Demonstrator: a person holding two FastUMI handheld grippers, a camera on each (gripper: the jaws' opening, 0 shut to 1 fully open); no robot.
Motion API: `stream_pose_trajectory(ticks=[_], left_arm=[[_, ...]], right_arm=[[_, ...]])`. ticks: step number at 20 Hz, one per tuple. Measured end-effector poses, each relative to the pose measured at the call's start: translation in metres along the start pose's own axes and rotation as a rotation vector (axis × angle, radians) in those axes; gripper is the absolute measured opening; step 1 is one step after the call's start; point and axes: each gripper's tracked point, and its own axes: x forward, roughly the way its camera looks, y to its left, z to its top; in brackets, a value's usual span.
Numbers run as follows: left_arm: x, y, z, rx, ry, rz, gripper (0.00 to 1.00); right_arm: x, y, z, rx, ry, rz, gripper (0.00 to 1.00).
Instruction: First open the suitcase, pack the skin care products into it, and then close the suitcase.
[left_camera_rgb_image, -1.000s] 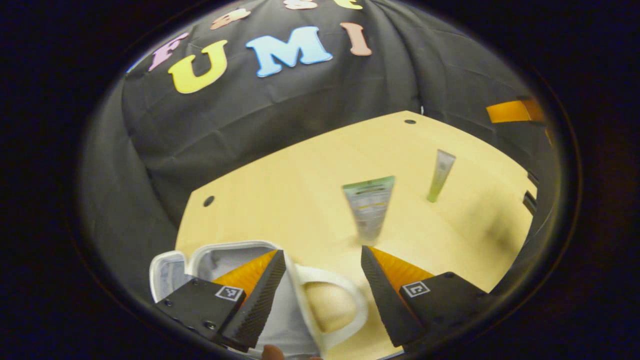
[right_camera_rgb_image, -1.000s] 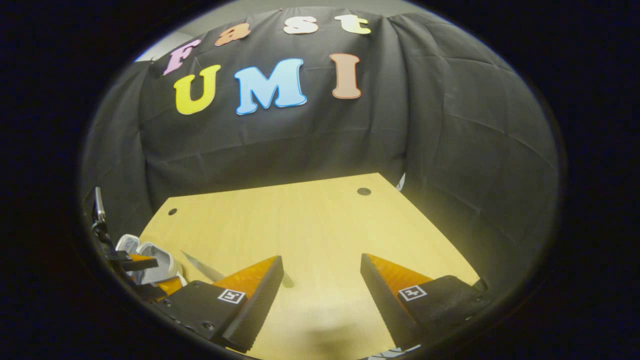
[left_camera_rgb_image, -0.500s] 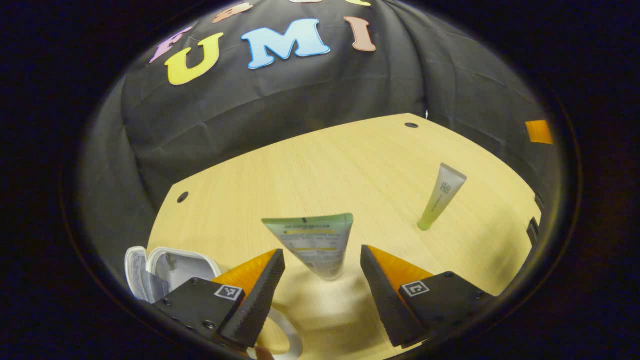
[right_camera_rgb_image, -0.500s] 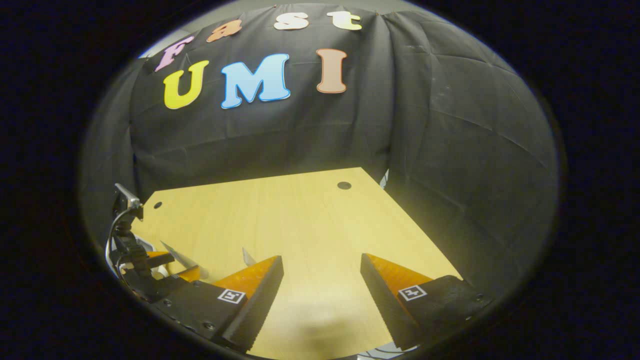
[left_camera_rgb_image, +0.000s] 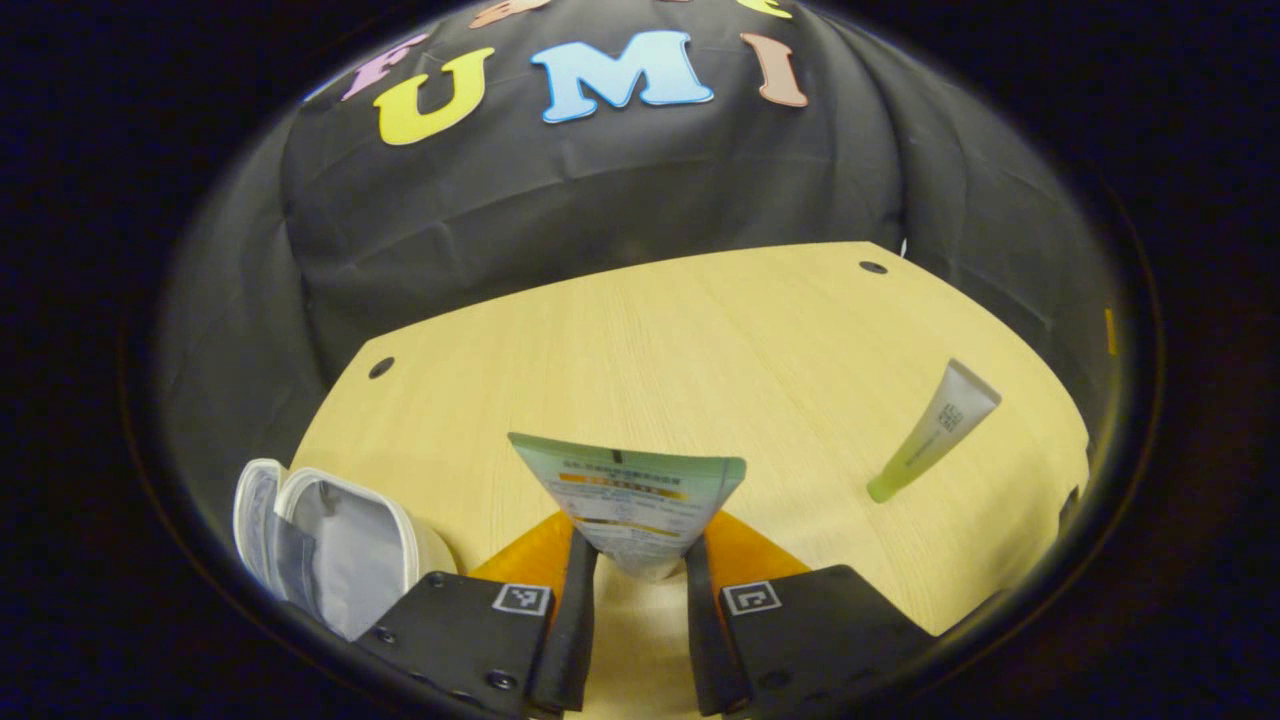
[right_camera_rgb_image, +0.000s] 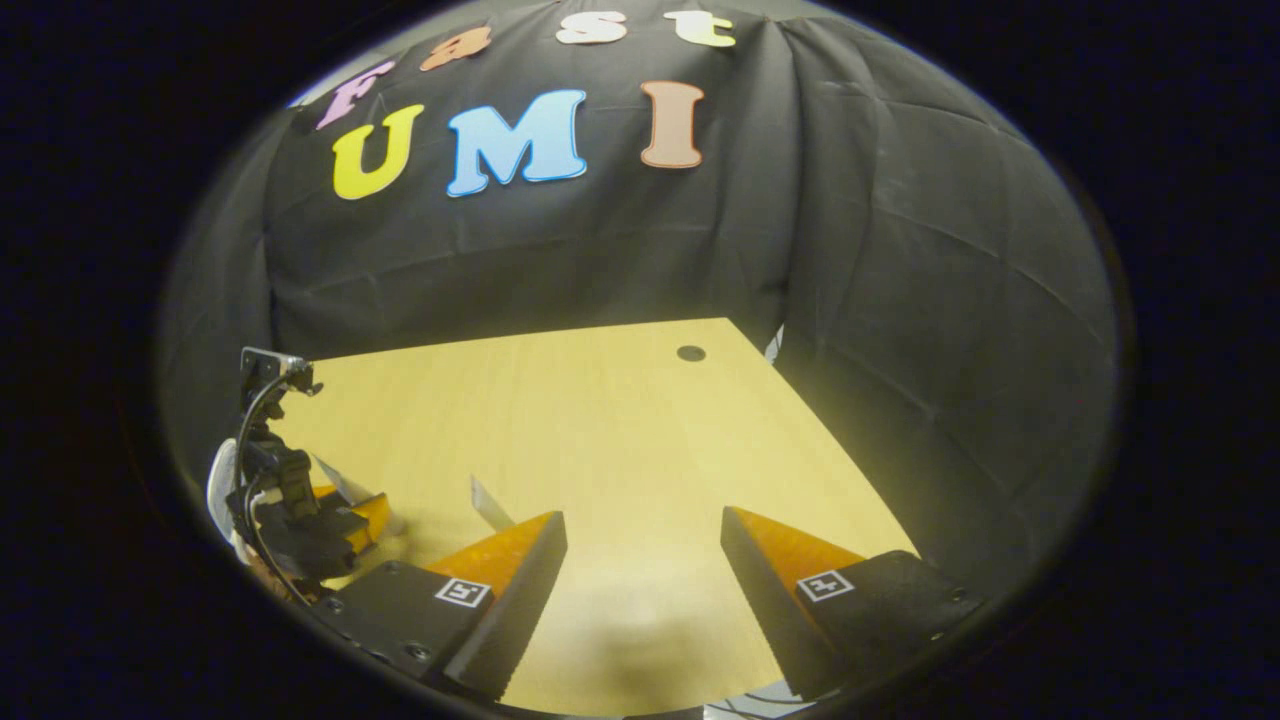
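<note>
Since a moment ago the left gripper (left_camera_rgb_image: 628, 570) has clamped its jaws on the wide tube (left_camera_rgb_image: 630, 495), standing upright between them; the open suitcase (left_camera_rgb_image: 335, 545) lies just to their left. The right gripper (right_camera_rgb_image: 640, 560) hangs agape.

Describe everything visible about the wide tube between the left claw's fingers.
The wide tube is a flat, soft-looking plastic squeeze tube, pale with a green crimped end and yellow bands of print. It stands tilted, crimped end up and fanning wide, narrowing downward. The left claw is closed on its lower part, a finger pressing each side, above the wooden table. Its cap end is hidden between the fingers.
</note>
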Motion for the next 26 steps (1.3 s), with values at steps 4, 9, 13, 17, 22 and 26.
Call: stream_pose_trajectory(ticks=[4, 9, 13, 17, 22, 26], left_arm=[[-0.021, 0.008, -0.007, -0.073, 0.012, -0.001, 0.41], [-0.081, 0.041, 0.010, -0.201, -0.020, 0.053, 0.41], [-0.140, 0.101, 0.017, -0.259, -0.047, 0.171, 0.41], [-0.192, 0.178, -0.004, -0.323, -0.028, 0.319, 0.41], [-0.238, 0.244, -0.045, -0.385, 0.026, 0.430, 0.41], [-0.238, 0.264, -0.075, -0.410, 0.131, 0.383, 0.41]], right_arm=[[0.020, 0.039, -0.031, -0.052, 0.106, 0.132, 0.94], [0.060, 0.094, -0.067, -0.130, 0.250, 0.280, 0.88], [0.100, 0.124, -0.076, -0.140, 0.292, 0.320, 0.84], [0.135, 0.139, -0.086, -0.138, 0.328, 0.312, 0.75], [0.159, 0.136, -0.091, -0.140, 0.326, 0.251, 0.43], [0.131, 0.154, -0.096, -0.061, 0.419, 0.331, 0.28]])
